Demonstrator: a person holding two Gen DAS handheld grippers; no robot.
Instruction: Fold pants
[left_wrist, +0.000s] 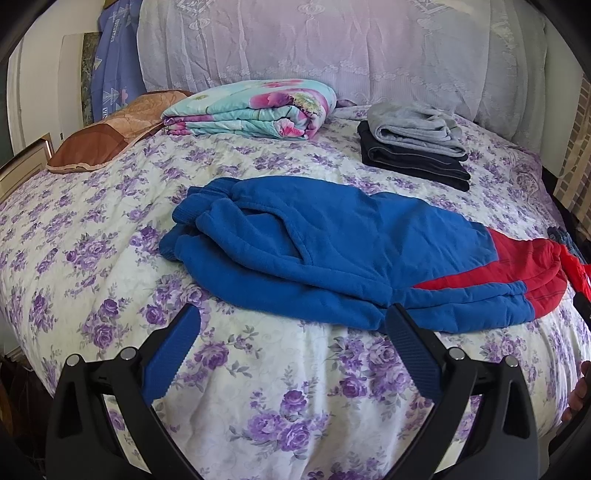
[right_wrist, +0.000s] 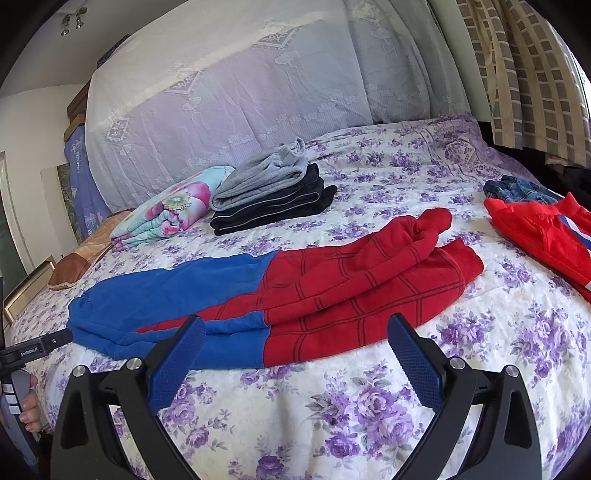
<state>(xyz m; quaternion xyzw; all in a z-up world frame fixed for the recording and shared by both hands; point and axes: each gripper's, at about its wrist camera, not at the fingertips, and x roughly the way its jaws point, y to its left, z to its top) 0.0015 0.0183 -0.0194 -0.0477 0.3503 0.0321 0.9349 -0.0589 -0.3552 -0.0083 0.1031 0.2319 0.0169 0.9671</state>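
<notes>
Where hand-held gripper (left_wrist: 291, 314) gapes, pants (left_wrist: 332, 251) ahead

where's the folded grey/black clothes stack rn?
The stack of folded grey and black garments sits far back on the floral purple bedspread, right of the folded floral quilt and beyond the blue-and-red fleece pants.

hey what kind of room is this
Most likely a home bedroom: a bed with a purple-flowered quilt, a brown pillow at its head, and a folded floral blanket.
</notes>
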